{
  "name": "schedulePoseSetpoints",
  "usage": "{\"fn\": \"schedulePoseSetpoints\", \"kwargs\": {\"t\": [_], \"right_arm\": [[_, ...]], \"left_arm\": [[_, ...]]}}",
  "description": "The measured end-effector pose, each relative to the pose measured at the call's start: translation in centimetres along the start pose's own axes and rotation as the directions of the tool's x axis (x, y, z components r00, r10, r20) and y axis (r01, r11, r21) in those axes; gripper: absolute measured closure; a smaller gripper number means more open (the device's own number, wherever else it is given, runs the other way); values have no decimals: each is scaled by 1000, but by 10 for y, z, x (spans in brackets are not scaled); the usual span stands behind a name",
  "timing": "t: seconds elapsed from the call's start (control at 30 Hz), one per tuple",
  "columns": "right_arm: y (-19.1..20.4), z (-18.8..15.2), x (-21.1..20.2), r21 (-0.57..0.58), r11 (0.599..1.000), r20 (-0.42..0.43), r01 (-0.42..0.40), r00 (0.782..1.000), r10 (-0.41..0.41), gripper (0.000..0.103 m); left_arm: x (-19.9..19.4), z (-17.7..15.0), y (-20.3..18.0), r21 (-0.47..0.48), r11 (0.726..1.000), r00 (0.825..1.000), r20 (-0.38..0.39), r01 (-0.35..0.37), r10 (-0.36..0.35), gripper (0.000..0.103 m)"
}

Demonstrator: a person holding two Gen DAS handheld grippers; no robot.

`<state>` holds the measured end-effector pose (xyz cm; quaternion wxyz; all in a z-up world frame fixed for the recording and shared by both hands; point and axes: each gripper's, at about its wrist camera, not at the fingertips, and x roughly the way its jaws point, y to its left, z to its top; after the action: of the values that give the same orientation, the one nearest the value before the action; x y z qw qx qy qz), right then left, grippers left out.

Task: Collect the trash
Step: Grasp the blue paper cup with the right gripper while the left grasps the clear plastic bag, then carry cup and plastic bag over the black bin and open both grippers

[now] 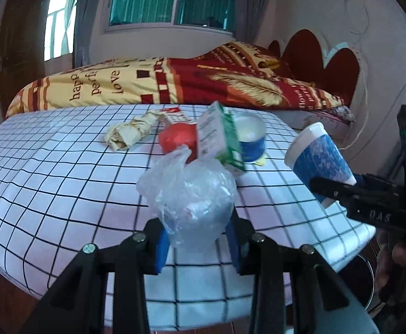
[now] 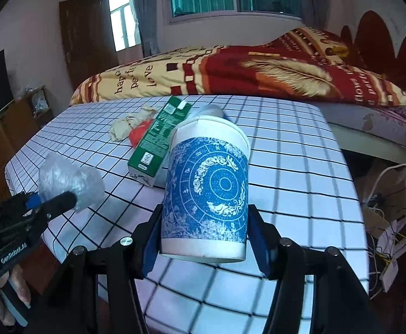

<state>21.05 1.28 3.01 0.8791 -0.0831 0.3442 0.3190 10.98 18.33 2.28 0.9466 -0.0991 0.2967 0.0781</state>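
the left gripper (image 1: 197, 236) is closed on a crumpled clear plastic bag (image 1: 192, 192), held above the checked tablecloth (image 1: 49, 172). behind it lie a wad of beige paper (image 1: 130, 130), a red wrapper (image 1: 178, 139), a green carton (image 1: 219, 136) and a blue tub (image 1: 251, 136). the right gripper (image 2: 205, 245) clamps a blue patterned paper cup (image 2: 207, 192), held off the table

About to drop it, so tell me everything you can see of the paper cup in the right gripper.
The paper cup is white with a blue zodiac-wheel print band, seemingly thin paper. It is held above the checked tablecloth, tilted, with its open rim pointing away from the camera. The right gripper clamps its lower wall between blue pads. Nothing else touches it; its contents are not visible.
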Motion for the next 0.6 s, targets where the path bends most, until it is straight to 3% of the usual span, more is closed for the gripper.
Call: {"fn": "schedulePoseSetpoints", "kwargs": {"t": [0.6], "right_arm": [[-61,-46,-90,66,991,26,118,992,-120,44]], "left_arm": [[-32,-18,-77,93,988,992,13,120,-122,66]]}}
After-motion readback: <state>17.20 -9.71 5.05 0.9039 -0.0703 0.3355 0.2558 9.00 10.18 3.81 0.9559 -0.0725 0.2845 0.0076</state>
